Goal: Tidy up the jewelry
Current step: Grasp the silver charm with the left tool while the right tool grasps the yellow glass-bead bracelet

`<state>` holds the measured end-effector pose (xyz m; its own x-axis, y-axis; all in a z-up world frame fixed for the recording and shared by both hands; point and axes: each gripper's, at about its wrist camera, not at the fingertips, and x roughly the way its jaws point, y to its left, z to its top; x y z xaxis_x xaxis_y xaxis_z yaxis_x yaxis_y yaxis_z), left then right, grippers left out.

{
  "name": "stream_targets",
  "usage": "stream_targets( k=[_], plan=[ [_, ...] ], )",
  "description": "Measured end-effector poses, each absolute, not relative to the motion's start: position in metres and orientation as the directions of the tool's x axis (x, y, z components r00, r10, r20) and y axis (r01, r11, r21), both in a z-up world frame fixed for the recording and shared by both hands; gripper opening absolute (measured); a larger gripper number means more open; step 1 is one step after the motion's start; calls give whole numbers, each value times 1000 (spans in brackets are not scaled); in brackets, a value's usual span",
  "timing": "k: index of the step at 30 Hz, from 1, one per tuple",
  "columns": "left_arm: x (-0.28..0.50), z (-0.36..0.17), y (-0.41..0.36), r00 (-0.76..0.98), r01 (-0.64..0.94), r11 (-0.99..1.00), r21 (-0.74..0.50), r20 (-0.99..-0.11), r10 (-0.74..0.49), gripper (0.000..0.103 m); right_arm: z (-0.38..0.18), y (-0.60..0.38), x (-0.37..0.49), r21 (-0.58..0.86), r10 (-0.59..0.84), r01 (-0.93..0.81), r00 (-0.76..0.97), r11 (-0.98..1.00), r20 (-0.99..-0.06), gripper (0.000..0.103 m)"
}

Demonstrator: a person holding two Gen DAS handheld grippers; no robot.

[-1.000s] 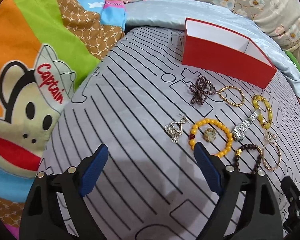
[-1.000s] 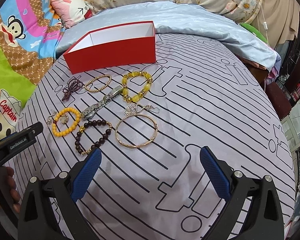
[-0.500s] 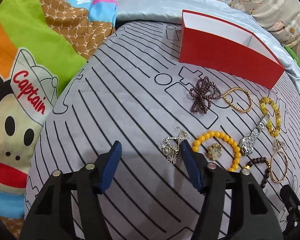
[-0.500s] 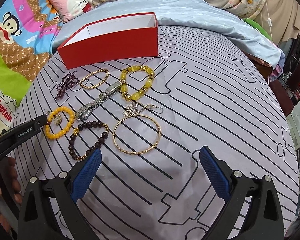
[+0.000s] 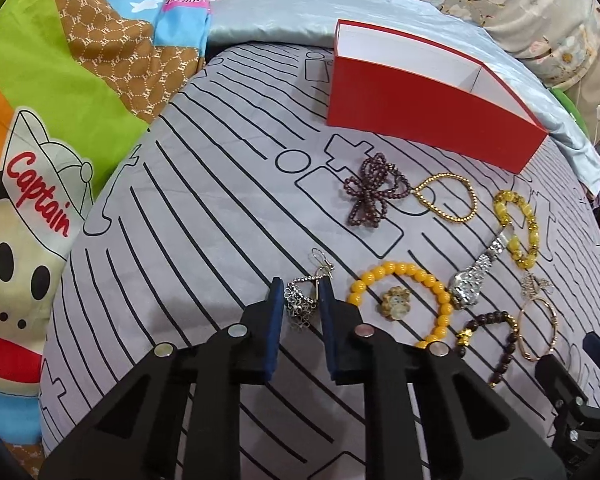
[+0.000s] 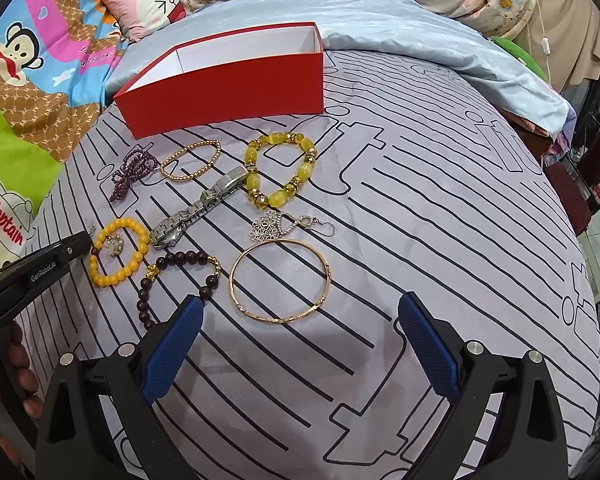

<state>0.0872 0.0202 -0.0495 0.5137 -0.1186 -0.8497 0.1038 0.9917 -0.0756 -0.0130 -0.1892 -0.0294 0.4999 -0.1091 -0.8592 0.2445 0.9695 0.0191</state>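
My left gripper (image 5: 300, 292) has its jaws narrowed around a silver earring (image 5: 302, 300) on the grey striped cloth (image 5: 220, 216), with a small gap still showing on each side. Right of it lie an orange bead bracelet (image 5: 400, 300), a silver watch (image 5: 474, 276), a dark bead bracelet (image 5: 496, 340) and a gold bangle (image 5: 540, 328). My right gripper (image 6: 300, 320) is open and empty, just in front of the gold bangle (image 6: 280, 280). The red box (image 6: 228, 80) stands open at the back, white inside.
A purple bead string (image 5: 372, 192), a thin gold bead bracelet (image 5: 448, 196), a yellow stone bracelet (image 6: 280, 168) and a second silver earring (image 6: 284, 226) lie between the group and the box. A light blue sheet (image 6: 420, 40) and cartoon bedding (image 5: 40, 160) surround the cloth.
My left gripper moved forward and right to the silver earring and its jaws closed in from wide open. My right gripper crept slightly forward, staying open.
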Motion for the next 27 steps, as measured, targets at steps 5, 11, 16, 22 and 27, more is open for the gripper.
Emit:
stream_targets(
  k=[5, 11, 16, 22, 27],
  plan=[
    [82, -38, 21, 529, 103, 990, -96, -837, -136, 17, -27, -192, -9, 17, -111, 240, 510, 971, -853, 88],
    [76, -17, 21, 566, 110, 987, -114, -810, -157, 17, -21, -202, 10, 32, -110, 247, 540, 969, -834, 77],
    [80, -7, 25, 582, 103, 987, -123, -798, -160, 17, -17, -206, 36, 35, -111, 244, 560, 969, -821, 63],
    [85, -9, 33, 573, 85, 988, -130, -804, -155, 4, -24, -210, 68, 47, -103, 249, 555, 967, -826, 49],
    [89, -13, 35, 568, 79, 990, -120, -810, -143, 4, -34, -211, 81, 45, -95, 244, 533, 969, -841, 42]
  ],
)
